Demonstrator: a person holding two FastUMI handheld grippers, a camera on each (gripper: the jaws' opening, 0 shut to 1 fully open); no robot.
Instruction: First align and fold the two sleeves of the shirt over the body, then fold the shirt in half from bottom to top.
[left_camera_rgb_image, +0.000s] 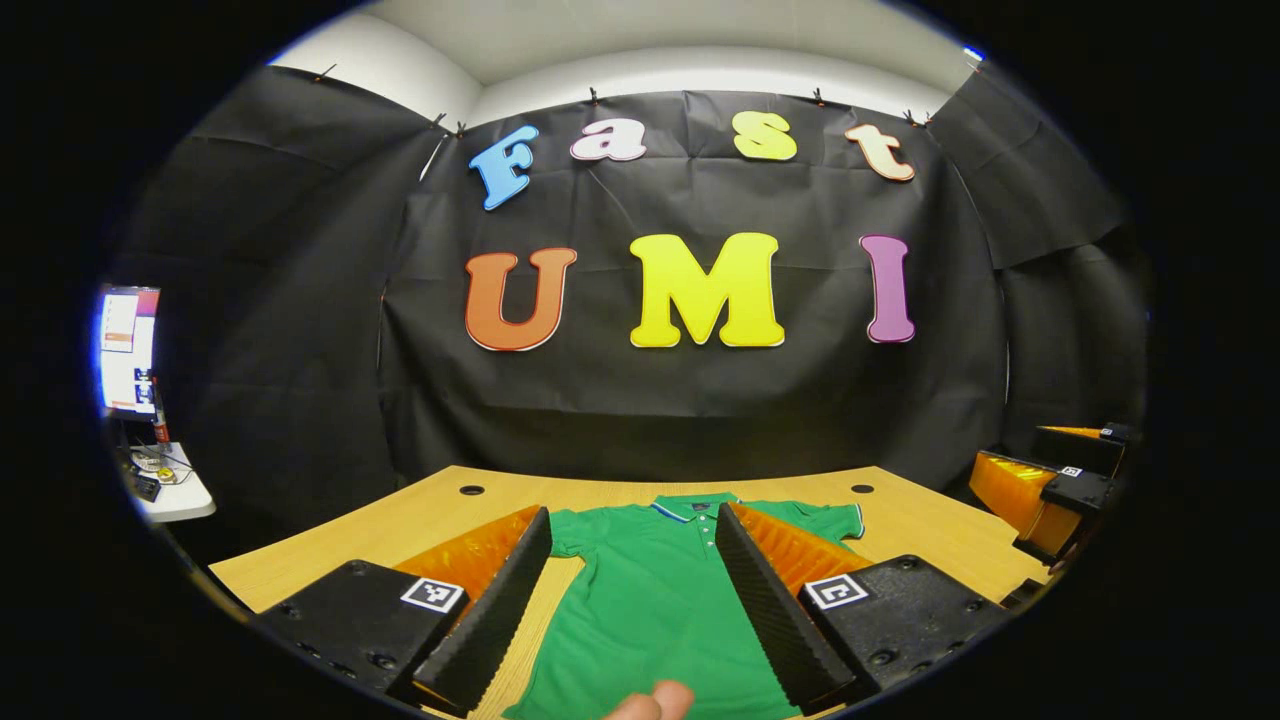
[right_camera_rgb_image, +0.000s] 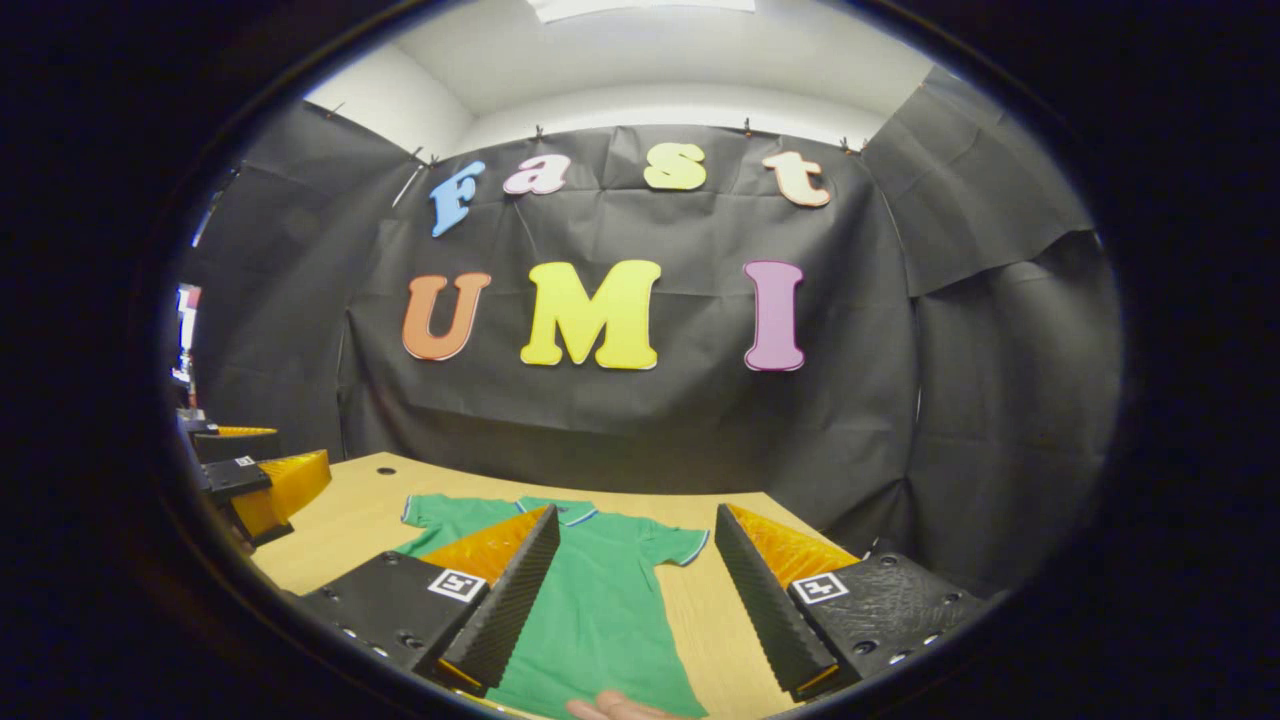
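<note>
A green polo shirt (left_camera_rgb_image: 650, 590) lies flat on the wooden table (left_camera_rgb_image: 420, 520), collar at the far end and both short sleeves spread out. My left gripper (left_camera_rgb_image: 633, 512) hovers open above the shirt's lower body, its fingers wide apart with nothing between them. My right gripper (right_camera_rgb_image: 637, 512) is open too, over the shirt's right side; the shirt (right_camera_rgb_image: 590, 600) runs under its left finger. Each view catches the other gripper off to the side: the right gripper (left_camera_rgb_image: 1060, 490) and the left gripper (right_camera_rgb_image: 250, 480). A person's fingertip (left_camera_rgb_image: 650, 700) rests at the shirt's near hem.
The table (right_camera_rgb_image: 350, 520) has two round cable holes (left_camera_rgb_image: 471, 490) near its far edge, close to the black cloth wall. A monitor (left_camera_rgb_image: 128, 350) stands on a small white side table (left_camera_rgb_image: 175, 495) at far left. Bare wood lies on both sides of the shirt.
</note>
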